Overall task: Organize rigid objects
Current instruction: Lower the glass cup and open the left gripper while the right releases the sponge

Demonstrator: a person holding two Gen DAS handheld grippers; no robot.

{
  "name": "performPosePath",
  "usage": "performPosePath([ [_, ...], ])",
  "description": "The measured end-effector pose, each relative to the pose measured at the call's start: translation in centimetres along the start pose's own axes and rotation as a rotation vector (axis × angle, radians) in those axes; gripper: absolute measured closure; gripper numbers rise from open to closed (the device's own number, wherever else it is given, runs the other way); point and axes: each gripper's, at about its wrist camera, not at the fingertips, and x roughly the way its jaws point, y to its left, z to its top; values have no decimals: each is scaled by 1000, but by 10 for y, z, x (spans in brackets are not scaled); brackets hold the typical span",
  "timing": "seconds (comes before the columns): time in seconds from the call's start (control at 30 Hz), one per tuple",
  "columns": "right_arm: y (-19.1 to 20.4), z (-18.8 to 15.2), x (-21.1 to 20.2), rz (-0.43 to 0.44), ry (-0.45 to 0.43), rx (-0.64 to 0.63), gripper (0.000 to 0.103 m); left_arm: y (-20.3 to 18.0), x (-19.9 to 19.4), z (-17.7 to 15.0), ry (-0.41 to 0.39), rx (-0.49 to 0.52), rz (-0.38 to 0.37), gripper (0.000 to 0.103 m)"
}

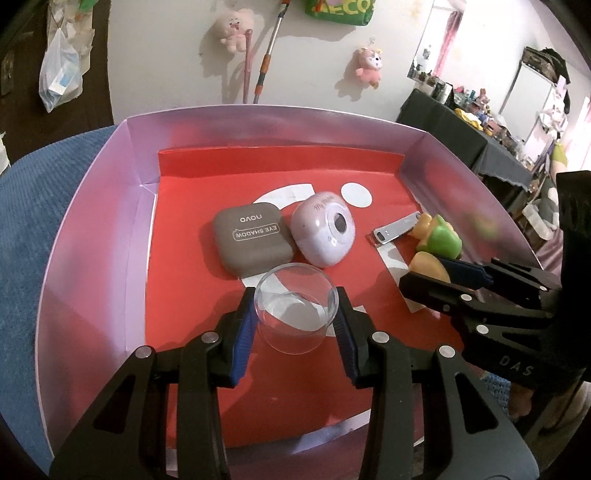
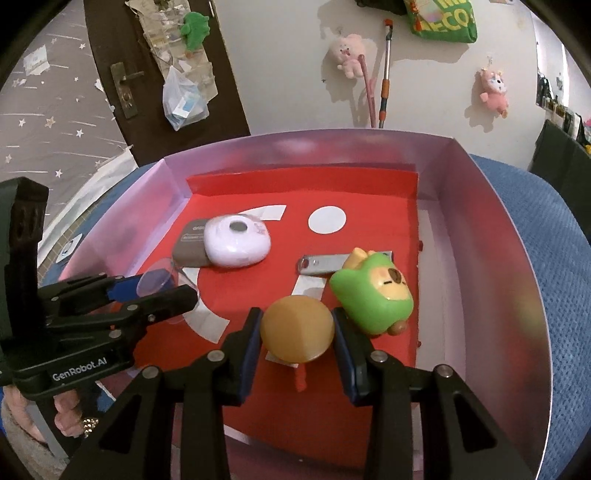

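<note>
My left gripper [image 1: 296, 310] is shut on a small clear glass cup [image 1: 295, 314], held low over the red floor of a pink-walled box [image 1: 88, 229]. My right gripper [image 2: 296, 334] is shut on a round tan ball-like object [image 2: 297, 330], also inside the box [image 2: 491, 236]. A brown eye-shadow case [image 1: 251, 240] and a pale pink rounded case [image 1: 323, 234] lie side by side at the middle. A green and yellow toy figure [image 2: 373, 295] lies tipped beside a silver nail clipper [image 2: 325, 264]. In the left wrist view the right gripper [image 1: 428, 280] enters from the right with the tan object [image 1: 430, 267].
The box rests on a blue textured cushion [image 2: 554, 258]. White paper shapes [image 2: 327, 220] are stuck on the red floor. A wall with plush toys [image 1: 234, 29] and a mop handle [image 1: 267, 62] is behind; a door [image 2: 122, 85] stands at the left.
</note>
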Motion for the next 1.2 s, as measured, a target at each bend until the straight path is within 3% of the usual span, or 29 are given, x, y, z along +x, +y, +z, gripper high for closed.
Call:
performPosePath([
  [0.8, 1, 3, 3, -14, 5, -20, 63, 0, 1, 1, 4, -11, -14, 65],
  [0.9, 1, 3, 2, -13, 5, -20, 63, -2, 0, 0, 5, -10, -16, 60],
  [0.97, 1, 2, 2, -14, 5, -21, 63, -3, -2, 0, -6, -5, -8, 48],
  [1.2, 3, 2, 1, -6, 4, -14, 63, -3, -7, -1, -20, -4, -6, 46],
])
